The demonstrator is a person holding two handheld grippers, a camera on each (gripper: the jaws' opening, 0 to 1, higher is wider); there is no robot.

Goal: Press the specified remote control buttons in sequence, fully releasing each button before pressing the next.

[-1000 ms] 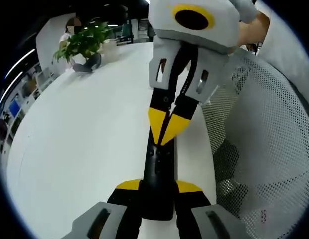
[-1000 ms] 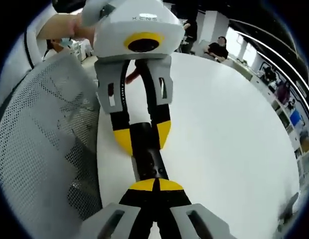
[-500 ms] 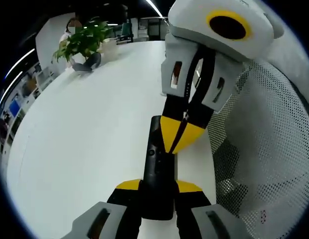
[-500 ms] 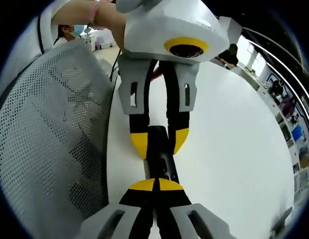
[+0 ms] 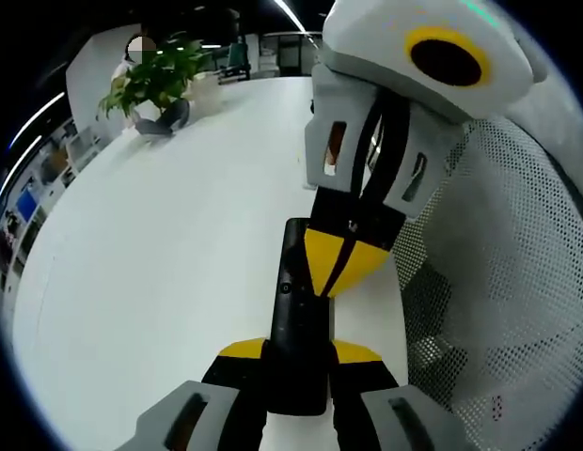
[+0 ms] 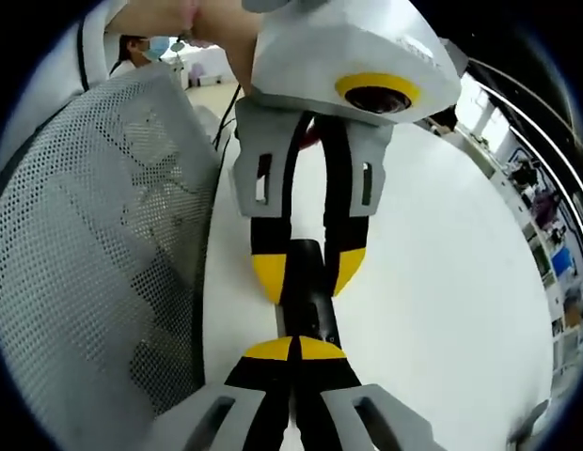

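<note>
A black remote control [image 5: 293,258] lies lengthwise on the white table [image 5: 160,244]. My left gripper [image 5: 299,351] is shut on its near end, one yellow tip on each side. My right gripper [image 5: 340,268] comes in from the upper right, shut, and its joined yellow tips touch the right side of the remote's upper half. In the right gripper view my right gripper [image 6: 293,348] points its shut tips at the remote [image 6: 306,287]. Beyond it my left gripper [image 6: 308,274] faces me, clamped around the remote. Small buttons [image 5: 286,287] show left of the right gripper's tips.
A grey mesh chair back [image 5: 498,282] stands close against the table edge, and it is on the left in the right gripper view [image 6: 94,235]. A potted plant [image 5: 155,80] sits at the far end of the table. A hand [image 6: 179,19] holds the left gripper.
My right gripper's shut tips have slid off the remote's far end toward its right side and nearer the left gripper. The remote's far end is now uncovered. The left gripper keeps its hold.
</note>
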